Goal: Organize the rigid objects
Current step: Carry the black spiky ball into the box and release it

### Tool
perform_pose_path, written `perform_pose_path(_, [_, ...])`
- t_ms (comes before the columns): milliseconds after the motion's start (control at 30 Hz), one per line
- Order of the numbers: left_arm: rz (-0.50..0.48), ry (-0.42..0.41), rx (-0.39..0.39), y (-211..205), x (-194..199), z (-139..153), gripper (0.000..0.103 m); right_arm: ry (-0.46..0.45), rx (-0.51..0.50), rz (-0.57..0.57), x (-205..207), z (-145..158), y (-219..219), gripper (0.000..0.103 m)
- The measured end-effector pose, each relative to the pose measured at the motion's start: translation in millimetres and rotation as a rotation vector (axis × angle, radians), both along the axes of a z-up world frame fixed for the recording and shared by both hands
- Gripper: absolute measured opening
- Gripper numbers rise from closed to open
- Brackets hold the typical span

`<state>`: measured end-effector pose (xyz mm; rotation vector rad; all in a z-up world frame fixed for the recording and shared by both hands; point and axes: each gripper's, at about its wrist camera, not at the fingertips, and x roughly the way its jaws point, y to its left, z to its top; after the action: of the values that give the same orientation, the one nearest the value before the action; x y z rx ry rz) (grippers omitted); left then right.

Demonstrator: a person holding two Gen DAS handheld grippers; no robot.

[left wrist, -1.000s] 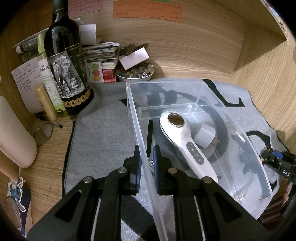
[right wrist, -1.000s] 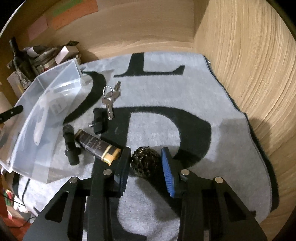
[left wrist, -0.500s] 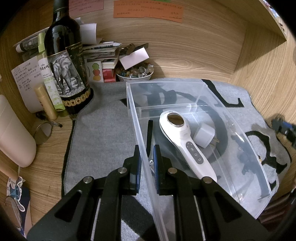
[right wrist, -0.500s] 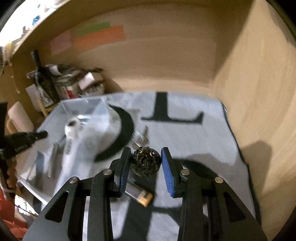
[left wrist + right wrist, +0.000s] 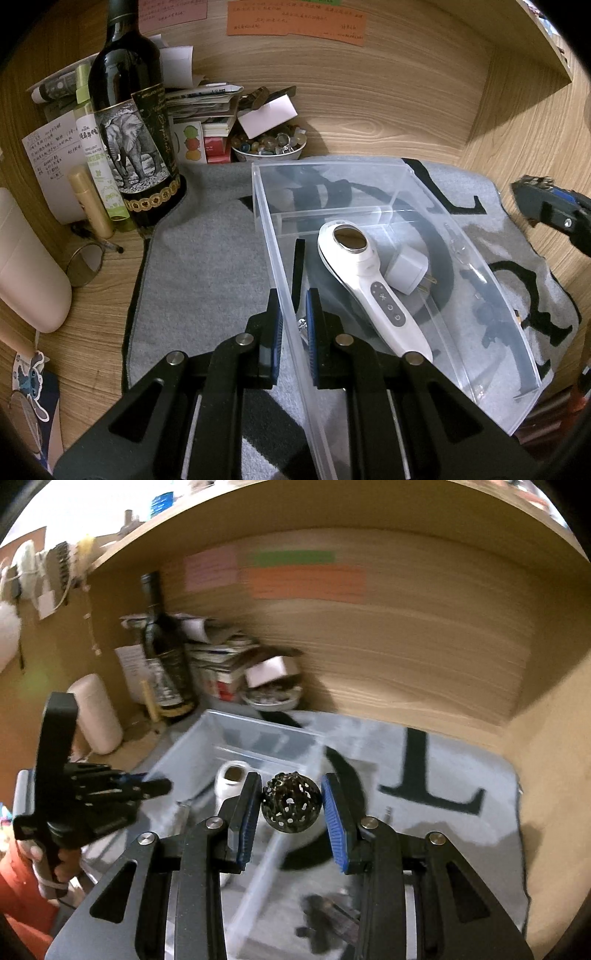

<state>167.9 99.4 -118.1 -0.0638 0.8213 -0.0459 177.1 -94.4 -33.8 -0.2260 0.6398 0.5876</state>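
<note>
Right gripper [image 5: 290,806] grips perforated ball [image 5: 290,803], unseen by left camera

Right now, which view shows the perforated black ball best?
The right wrist view: the perforated black ball sits centre frame, sharp, clamped in the right hand-held gripper above the clear bin. The left wrist view shows only a sliver of it at that gripper's tip, near the right edge.
</note>
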Motion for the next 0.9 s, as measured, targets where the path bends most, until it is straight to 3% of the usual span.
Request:
perform_pose_path(467, [-0.001,-0.005,-0.008,-2,-1,0,0.011,0.156,-0.102,0.198,6,-40,73,0.031])
perform_pose_path(667, [-0.005,-0.006,-0.009,-2,-1,0,0.011,0.227,-0.152,0.239,7,-54,84,0.031])
perform_pose_path(900, [-0.004,-0.006,-0.011,-3,-1,0,0.011,0.243,-0.197,0.268,2,-57,89,0.033])
